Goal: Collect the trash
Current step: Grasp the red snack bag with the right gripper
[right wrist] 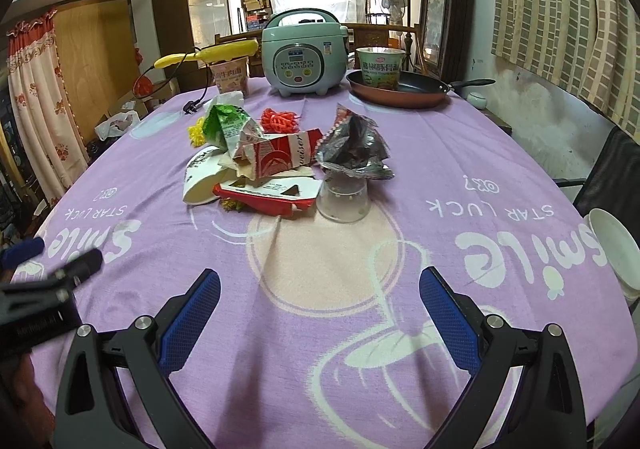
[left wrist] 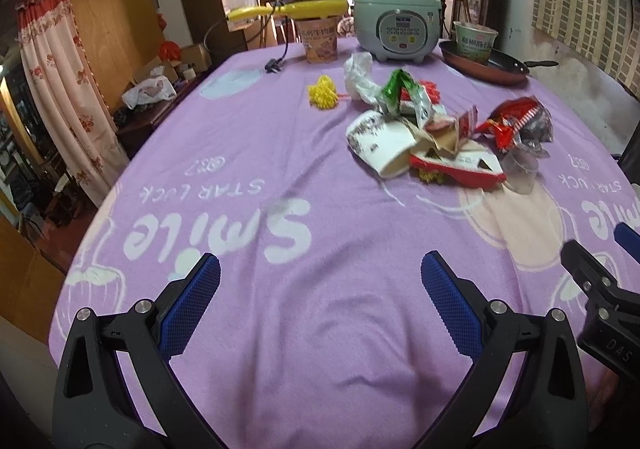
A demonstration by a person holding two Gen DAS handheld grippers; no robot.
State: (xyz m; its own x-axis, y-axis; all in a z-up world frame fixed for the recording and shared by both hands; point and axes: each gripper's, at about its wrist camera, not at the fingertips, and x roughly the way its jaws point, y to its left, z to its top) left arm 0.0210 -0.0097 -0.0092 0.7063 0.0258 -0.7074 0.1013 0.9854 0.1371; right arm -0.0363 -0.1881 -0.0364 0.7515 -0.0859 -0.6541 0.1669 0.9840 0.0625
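Two wide fisheye views look along a worktop [left wrist: 248,153] covered by a purple cloth printed with the words "Smile" and "Star Luck". In the left wrist view, the left tongs [left wrist: 320,289] fill the bottom of the frame, their blue-padded jaws spread wide apart and holding nothing, above bare cloth. Upper centre lies a yellow plastic scrubber [left wrist: 323,93], and behind it a noodle cup [left wrist: 319,40] stands upright with a yellow handled appliance [left wrist: 288,10] laid across its top. To the right of centre sits the trash pile [left wrist: 432,137]: a crushed white paper cup [left wrist: 380,143] on its side, a green and white wrapper [left wrist: 400,91], a red and white carton [left wrist: 460,167] and a red snack bag [left wrist: 516,121], all touching or overlapping. At the top, a pale green rice cooker [left wrist: 396,25] stands by a frying pan [left wrist: 488,67] holding a second noodle cup [left wrist: 475,41]. The other tool shows at the right edge. In the right wrist view, the right tongs [right wrist: 320,299] are likewise wide open and empty at the bottom of the frame. The pile lies well ahead of them in the middle of the frame, left of centre, with a clear plastic cup [right wrist: 344,199] upside down under a silvery wrapper [right wrist: 354,149] at its right end. A white bowl [right wrist: 616,249] sits at the right edge
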